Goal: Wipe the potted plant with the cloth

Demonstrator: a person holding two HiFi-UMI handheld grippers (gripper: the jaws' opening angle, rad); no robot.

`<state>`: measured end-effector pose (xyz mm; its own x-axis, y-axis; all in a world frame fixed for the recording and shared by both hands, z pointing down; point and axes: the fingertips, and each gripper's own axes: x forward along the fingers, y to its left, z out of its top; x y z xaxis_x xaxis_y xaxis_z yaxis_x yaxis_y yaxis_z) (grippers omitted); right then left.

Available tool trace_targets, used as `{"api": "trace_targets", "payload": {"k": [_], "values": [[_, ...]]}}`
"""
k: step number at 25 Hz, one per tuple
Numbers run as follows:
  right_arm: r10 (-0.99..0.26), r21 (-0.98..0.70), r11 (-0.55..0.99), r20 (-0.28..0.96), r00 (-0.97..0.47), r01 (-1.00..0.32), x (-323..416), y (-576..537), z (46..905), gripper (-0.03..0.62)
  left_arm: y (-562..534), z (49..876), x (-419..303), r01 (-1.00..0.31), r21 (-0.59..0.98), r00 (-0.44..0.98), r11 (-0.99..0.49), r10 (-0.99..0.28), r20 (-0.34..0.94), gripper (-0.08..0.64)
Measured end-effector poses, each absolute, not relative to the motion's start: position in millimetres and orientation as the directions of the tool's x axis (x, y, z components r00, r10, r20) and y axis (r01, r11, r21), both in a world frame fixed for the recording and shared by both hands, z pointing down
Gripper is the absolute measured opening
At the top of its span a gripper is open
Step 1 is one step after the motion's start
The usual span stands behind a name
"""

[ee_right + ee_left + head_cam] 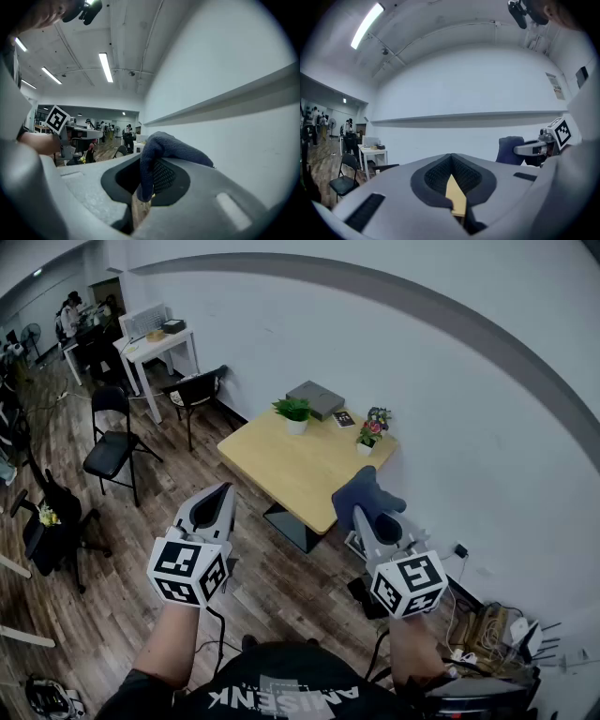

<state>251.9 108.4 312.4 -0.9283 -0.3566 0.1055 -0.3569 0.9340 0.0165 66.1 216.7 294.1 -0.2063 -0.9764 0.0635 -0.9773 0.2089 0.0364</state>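
While you stand back from the wooden table (281, 470), open floor (272, 587) lies between you and its near corner. Black chairs (112, 442) stand to the left and the white wall (450, 409) runs close on the right. Your left gripper (225, 491) is held level, jaws together with nothing in them. Your right gripper (359, 512) points nearly level, clamped on the dark cloth (361, 491). The green potted plant (295, 412) and a flowering pot (371, 433) sit at the table's far edge, well apart from both grippers.

White wall (469, 409) w/ grey band (394, 287), wood-plank floor (112, 606), light wooden surface (291, 470), black chairs (111, 448), white desk (150, 348) at back, ceiling strip lights (105, 67).
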Motion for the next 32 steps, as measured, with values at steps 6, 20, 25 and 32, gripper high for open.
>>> {"api": "trace_targets", "payload": {"k": [6,20,25,32], "values": [[-0.360,0.020,0.933,0.104,-0.927,-0.360,253.7,116.8,310.0,0.028,226.8,294.7,66.0,-0.975,0.048,-0.212,0.215,-0.975,0.065,0.002],[-0.352,-0.001,0.936,0.096,-0.931,-0.353,244.3,131.8,308.8,0.028,253.1,297.0,49.4,-0.962,0.097,-0.250,0.255,-0.966,0.058,0.002],[-0.355,-0.001,0.934,0.090,-0.931,-0.356,228.5,140.1,309.7,0.028,262.8,302.0,33.8,-0.966,0.097,-0.232,0.238,-0.970,0.069,0.002],[-0.382,0.007,0.924,0.085,-0.920,-0.382,196.8,152.2,312.4,0.028,279.4,311.5,5.0,-0.976,0.099,-0.187,0.195,-0.979,0.084,0.002]]}}
